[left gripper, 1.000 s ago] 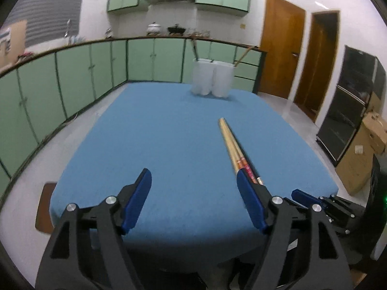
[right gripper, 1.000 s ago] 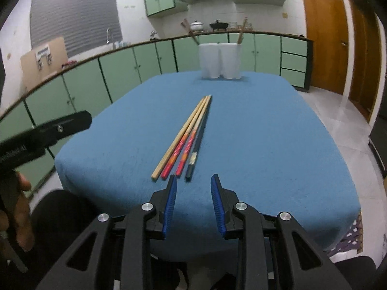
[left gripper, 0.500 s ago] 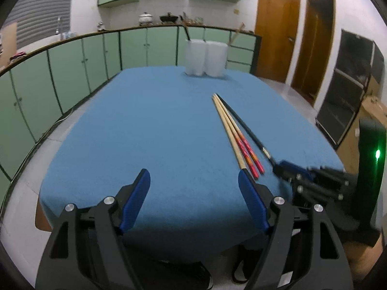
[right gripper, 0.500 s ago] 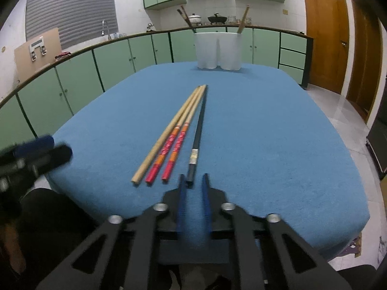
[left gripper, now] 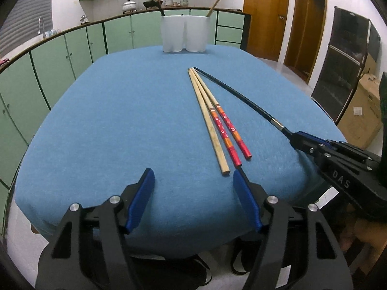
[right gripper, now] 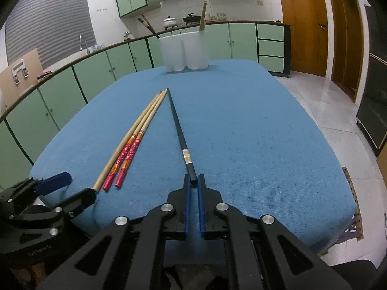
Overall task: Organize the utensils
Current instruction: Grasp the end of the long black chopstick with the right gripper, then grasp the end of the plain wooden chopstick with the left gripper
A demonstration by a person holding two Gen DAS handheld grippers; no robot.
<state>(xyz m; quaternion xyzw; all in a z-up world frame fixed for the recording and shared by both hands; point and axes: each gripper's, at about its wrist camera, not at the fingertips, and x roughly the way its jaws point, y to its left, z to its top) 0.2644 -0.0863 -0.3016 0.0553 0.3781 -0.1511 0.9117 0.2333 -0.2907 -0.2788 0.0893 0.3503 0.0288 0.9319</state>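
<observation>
Right gripper (right gripper: 194,181), jaws clamped on the near end of the black chopstick (right gripper: 177,125), which lies angled apart from three pale and red-handled chopsticks (left gripper: 219,123) at the bench's (left gripper: 108,120) near edge. Left gripper (left gripper: 193,181), jaws lately narrowing yet wide and empty, beside their ends. White holder (left gripper: 185,33) at the far edge; open cloth between.

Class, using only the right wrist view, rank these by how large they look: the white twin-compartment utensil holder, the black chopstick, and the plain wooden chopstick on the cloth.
1. White twin-compartment utensil holder: bulkiest, though farthest away.
2 and 3. Black chopstick, pinched by the right gripper, and plain wooden chopstick: similar length and thickness, so I won't rank them.
</observation>
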